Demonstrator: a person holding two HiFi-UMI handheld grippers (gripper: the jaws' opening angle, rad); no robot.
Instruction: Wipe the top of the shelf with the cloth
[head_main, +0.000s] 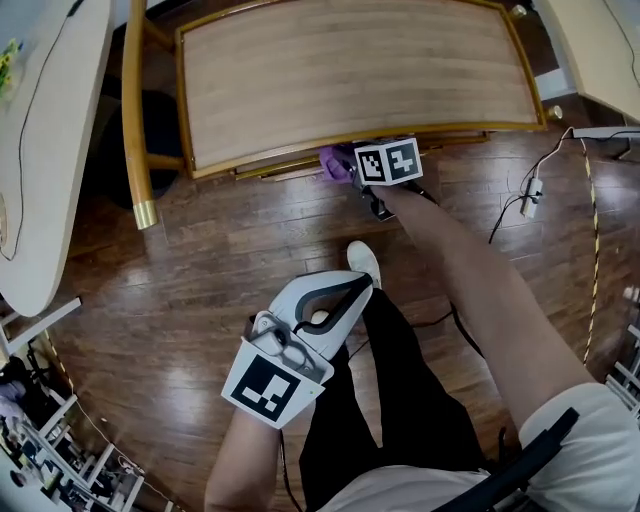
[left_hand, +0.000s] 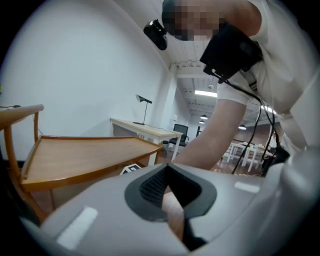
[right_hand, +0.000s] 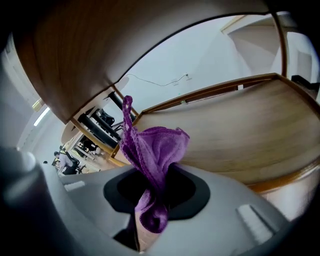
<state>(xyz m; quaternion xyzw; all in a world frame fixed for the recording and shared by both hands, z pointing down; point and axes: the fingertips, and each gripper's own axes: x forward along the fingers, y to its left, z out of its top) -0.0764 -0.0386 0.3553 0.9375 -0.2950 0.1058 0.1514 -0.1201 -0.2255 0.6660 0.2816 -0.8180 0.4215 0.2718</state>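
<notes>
The shelf (head_main: 350, 75) has a pale wooden top with a raised golden rim and fills the upper middle of the head view. My right gripper (head_main: 348, 172) is at its front edge, shut on a purple cloth (head_main: 332, 160) that hangs just below the rim. In the right gripper view the bunched cloth (right_hand: 152, 147) sticks out of the gripper (right_hand: 150, 176), with the shelf top (right_hand: 240, 132) just beyond. My left gripper (head_main: 352, 288) is held low over the floor beside my leg, shut and empty. In the left gripper view that gripper (left_hand: 167, 170) faces the shelf (left_hand: 85, 155).
A white table (head_main: 50, 150) stands at the left and another white surface (head_main: 600, 50) at the top right. A wooden rail (head_main: 133, 110) rises beside the shelf's left end. Cables and a plug (head_main: 530, 195) lie on the dark wooden floor at the right.
</notes>
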